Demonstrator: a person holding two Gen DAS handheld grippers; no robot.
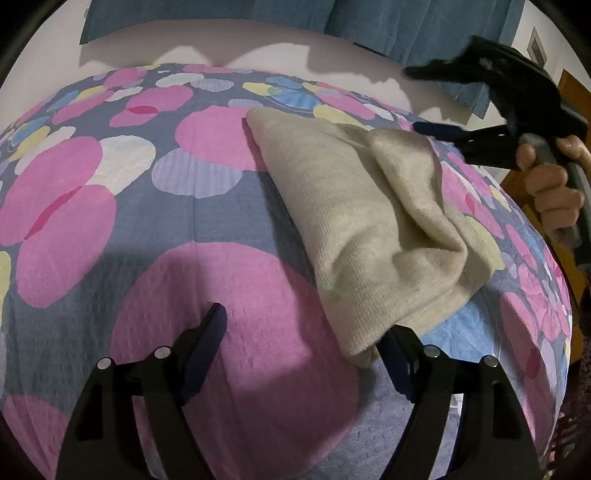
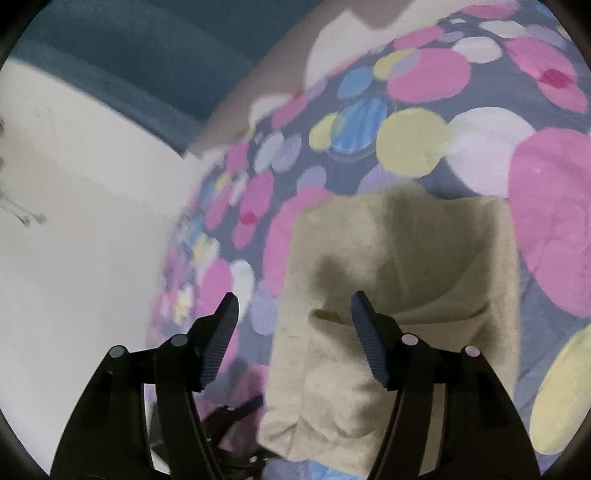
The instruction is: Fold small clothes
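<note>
A beige knitted garment (image 1: 369, 229) lies folded in a thick bundle on the spotted bedspread (image 1: 147, 221). My left gripper (image 1: 306, 332) is open and empty at the garment's near end, with its right finger beside the near corner. My right gripper (image 1: 439, 99) shows in the left wrist view, open, held in a hand above the garment's far right end. In the right wrist view the right gripper (image 2: 293, 306) is open and empty above the beige garment (image 2: 406, 277), which fills the lower middle.
The bedspread (image 2: 443, 110) has pink, yellow, blue and white circles on grey-blue. Blue curtains (image 1: 406, 22) hang behind the bed against a white wall (image 2: 74, 221). A wooden piece of furniture (image 1: 576, 85) stands at the right edge.
</note>
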